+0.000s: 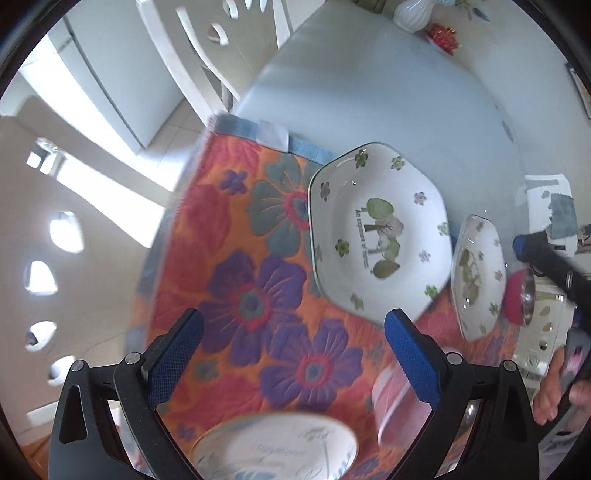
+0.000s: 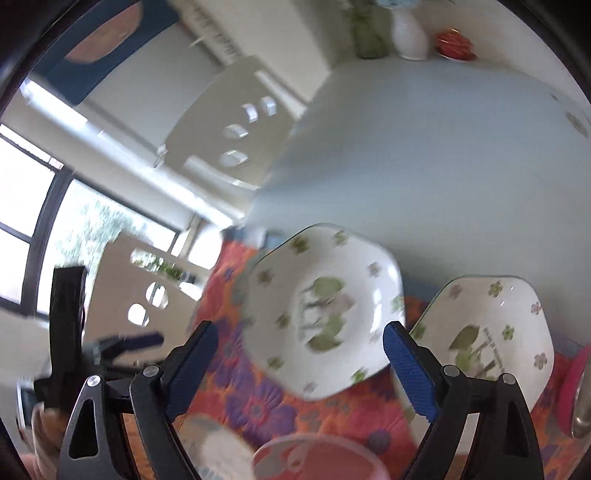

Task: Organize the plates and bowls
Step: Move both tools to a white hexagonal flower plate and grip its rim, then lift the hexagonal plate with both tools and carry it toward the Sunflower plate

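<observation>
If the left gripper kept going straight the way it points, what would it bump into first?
Probably the flowered cloth on the table: the open left gripper aims steeply down at bare fabric, beside the hexagonal plate. Depth is unclear.

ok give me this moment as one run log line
left gripper: open, empty | right gripper: open, empty | two hexagonal plates side by side on floral mat | white bowl nearest

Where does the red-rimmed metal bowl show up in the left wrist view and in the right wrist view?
Left wrist: the red-rimmed metal bowl sits at the right edge, just right of the smaller flowered plate.
Right wrist: the bowl is cut off by the lower right edge, right of the same plate.
Shared landmark: the white vase at the table's far end.
</observation>
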`<state>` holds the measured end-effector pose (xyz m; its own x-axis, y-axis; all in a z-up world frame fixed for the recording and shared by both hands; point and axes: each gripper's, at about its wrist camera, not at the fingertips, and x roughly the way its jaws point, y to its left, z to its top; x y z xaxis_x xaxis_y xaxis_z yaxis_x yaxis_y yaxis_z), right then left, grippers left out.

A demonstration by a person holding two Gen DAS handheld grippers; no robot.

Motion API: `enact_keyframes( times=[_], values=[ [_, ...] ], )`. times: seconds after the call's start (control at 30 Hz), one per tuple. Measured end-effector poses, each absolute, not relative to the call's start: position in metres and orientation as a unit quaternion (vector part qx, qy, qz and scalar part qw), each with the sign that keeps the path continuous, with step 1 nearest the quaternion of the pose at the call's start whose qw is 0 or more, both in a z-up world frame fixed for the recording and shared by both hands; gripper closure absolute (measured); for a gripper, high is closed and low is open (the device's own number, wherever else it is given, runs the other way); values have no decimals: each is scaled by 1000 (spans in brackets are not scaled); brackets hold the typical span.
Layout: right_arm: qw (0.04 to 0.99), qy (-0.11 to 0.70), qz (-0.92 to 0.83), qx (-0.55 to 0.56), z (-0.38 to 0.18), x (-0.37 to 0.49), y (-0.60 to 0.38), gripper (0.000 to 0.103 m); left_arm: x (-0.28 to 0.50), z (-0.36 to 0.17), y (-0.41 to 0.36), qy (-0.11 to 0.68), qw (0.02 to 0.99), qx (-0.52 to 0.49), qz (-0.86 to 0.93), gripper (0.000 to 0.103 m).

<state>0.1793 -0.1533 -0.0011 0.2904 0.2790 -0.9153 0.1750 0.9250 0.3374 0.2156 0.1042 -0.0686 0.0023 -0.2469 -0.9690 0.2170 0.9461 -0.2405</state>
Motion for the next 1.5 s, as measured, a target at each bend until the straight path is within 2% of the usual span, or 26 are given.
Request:
enact_keyframes(
  times=[0.13,0.33,0.53,0.73,0.8,0.93,1.1,1.23,1.5],
  values=[
    [763,612,16,206,-48,206,-178,13,224,-97,90,697,699,-18,-160,10],
    [748,635,2,194,-96,222,-174,13,228,-126,76,711,679,-41,-177,21],
    [742,644,7,184,-128,234,-171,14,231,-129,62,702,685,-32,-195,23],
    [738,655,17,164,-143,237,-167,27,232,-142,55,709,677,-30,-196,48],
    [739,656,14,151,-145,238,-163,28,232,-142,52,706,681,-23,-195,51],
    [740,662,9,119,-147,238,-161,41,233,-141,42,699,685,-12,-205,62],
    [738,662,10,132,-141,234,-165,43,233,-139,44,695,687,-22,-213,63],
    [739,661,35,122,-132,231,-152,43,229,-134,54,689,694,7,-209,62],
    [746,655,53,107,-116,237,-122,43,221,-123,87,690,696,-22,-197,62]
  ],
)
